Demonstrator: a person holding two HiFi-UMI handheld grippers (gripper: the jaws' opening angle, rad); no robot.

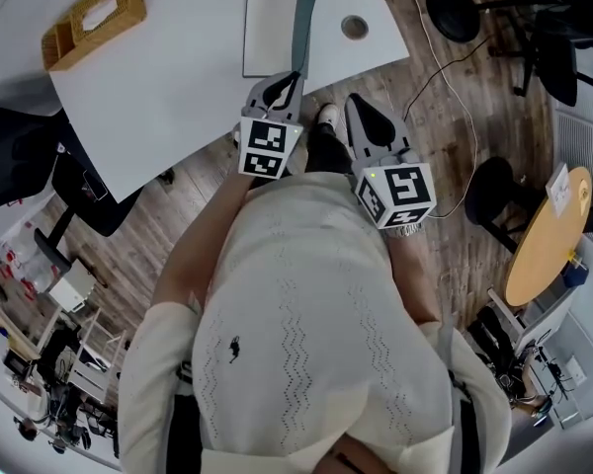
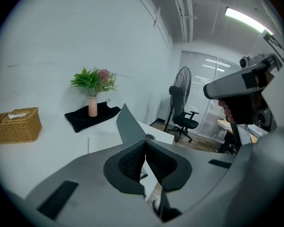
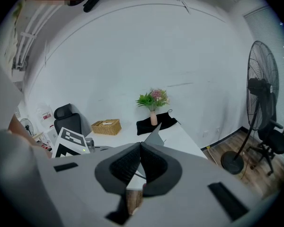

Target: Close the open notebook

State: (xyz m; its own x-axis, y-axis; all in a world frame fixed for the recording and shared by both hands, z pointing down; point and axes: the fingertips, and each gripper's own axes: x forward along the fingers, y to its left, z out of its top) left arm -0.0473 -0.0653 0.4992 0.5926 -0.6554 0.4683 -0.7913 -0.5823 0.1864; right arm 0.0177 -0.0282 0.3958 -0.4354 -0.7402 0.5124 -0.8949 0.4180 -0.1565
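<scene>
Left tool (image 2: 145,143) clenched, empty; right tool (image 3: 141,145) clenched, empty; open notebook (image 1: 269,33) ahead on table (image 1: 178,87), cover (image 1: 304,23) raised.

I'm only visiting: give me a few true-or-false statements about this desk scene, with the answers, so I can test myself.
1. The notebook lies open on the white table, its grey cover raised. True.
2. The left gripper grips that cover. False: its fingers are together, holding nothing.
3. The wicker basket sits on the floor. False: it's on the table.
4. A vase of flowers stands on a black cloth. True.
</scene>
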